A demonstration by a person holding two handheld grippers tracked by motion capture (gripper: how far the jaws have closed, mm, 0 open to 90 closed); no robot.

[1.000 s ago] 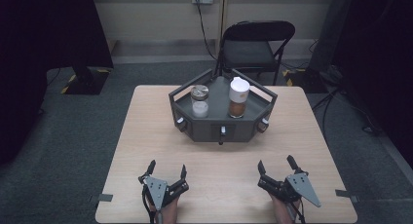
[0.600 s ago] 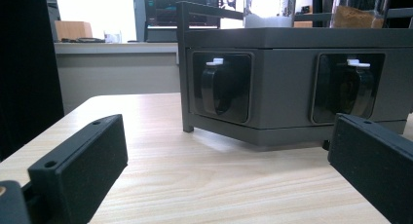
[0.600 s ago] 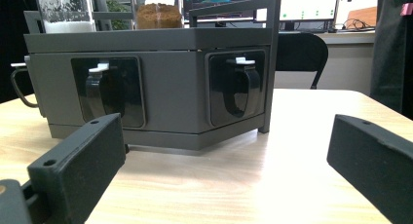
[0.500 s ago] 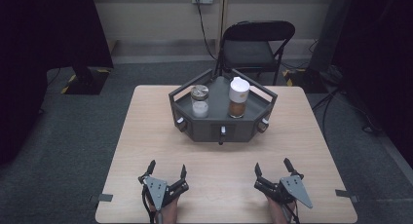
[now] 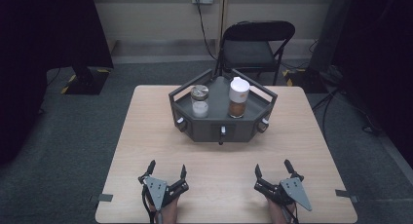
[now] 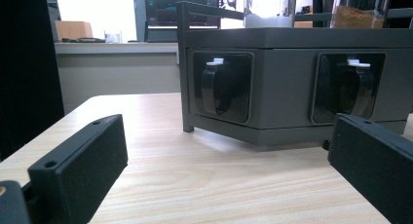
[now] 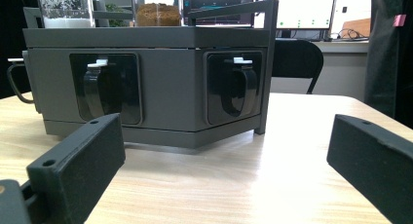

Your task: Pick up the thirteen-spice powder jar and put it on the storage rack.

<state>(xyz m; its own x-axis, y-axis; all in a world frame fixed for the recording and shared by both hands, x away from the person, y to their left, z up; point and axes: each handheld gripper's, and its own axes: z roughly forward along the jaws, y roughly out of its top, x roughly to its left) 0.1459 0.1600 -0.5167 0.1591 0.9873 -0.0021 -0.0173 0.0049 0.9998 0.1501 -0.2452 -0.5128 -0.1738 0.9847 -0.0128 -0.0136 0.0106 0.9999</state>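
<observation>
A dark grey six-sided stand [image 5: 221, 124] sits at the table's far middle. On its top stand a silver-lidded jar of white grains [image 5: 199, 101] and a white-lidded jar of brown powder [image 5: 238, 97]. Black looped handles [image 6: 214, 87] sit in recesses on its side walls. My left gripper [image 5: 168, 166] rests near the front edge, open and holding nothing. My right gripper [image 5: 272, 165] lies to its right, also open and holding nothing. The left gripper view faces the stand [image 6: 292, 44] between wide-apart jaws. The right gripper view faces the stand [image 7: 160, 39] and a handle [image 7: 238, 85].
The light wooden table [image 5: 146, 136] has bare surface between the grippers and the stand. A black folding chair [image 5: 255, 44] stands behind the far edge. Cables run on the grey carpet at the right, and dark curtains hang at both sides.
My right gripper has shifted slightly left and toward the near edge. The left gripper and the stand have stayed put.
</observation>
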